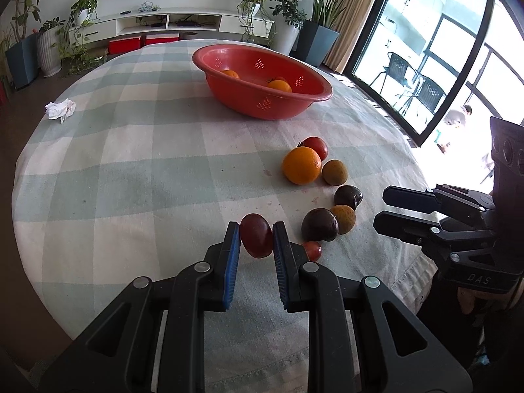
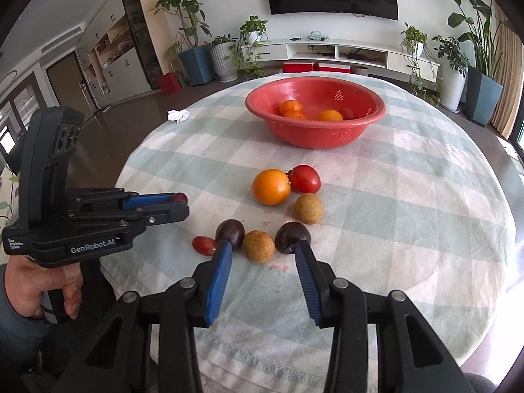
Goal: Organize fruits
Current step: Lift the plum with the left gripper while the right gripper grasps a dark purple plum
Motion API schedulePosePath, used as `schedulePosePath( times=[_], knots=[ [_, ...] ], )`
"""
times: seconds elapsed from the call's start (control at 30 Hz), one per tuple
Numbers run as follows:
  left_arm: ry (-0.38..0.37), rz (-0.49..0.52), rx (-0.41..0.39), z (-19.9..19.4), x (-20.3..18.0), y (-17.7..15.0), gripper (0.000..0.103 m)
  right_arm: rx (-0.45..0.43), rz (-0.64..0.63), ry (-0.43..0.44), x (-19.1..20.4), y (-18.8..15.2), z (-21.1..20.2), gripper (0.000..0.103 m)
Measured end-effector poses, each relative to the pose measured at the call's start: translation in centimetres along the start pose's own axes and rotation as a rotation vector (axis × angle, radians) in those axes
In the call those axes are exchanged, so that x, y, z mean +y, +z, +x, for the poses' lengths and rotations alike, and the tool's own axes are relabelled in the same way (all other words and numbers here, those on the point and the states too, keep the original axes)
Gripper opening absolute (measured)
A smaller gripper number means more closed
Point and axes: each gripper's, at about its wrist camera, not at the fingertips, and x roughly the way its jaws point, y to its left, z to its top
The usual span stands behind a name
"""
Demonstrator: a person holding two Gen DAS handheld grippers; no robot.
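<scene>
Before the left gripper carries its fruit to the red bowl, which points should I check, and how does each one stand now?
1. Dark red fruit held between the left gripper pads: ok.
2. Fruit lifted clear of the tablecloth: cannot tell.
3. Red bowl has free space beside its oranges: ok.
4. Way to the bowl free on the left of the loose orange: ok.
5. Right gripper empty, jaws apart around the yellow-brown fruit: ok.

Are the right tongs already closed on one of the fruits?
No. In the right wrist view, the right tongs stand apart above the tablecloth, their blue pads pressing on no fruit.
</scene>
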Motion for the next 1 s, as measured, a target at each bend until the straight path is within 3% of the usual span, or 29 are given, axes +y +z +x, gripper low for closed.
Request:
schedulePosePath(
  times=[0.13,0.27,0.6,0.8,1.0],
  knots=[
    [-0.008,-0.007,-0.008,0.0,0.1,0.0,0.019,0.033,0.041,-0.028,-1.6,0.7,0.6,0.044],
    [-0.012,-0.008,-0.014,-0.2,0.2,-0.2,0.019,0.079,0.145,0.012,-3.0,1.1,2.0,0.043],
    [-0.016,-0.008,-0.015,-0.2,0.1,-0.1,0.019,0.122,0.222,0.033,-3.5,1.9,3.6,0.043],
    [-0.016,-0.007,-0.014,-0.1,0.0,-0.1,0.019,0.149,0.344,0.081,-5.5,2.0,4.1,0.042],
    [-0.02,-0.005,-0.012,0.0,-0.1,0.0,0.019,0.175,0.315,0.08,-4.9,2.2,4.4,0.041]
  ],
)
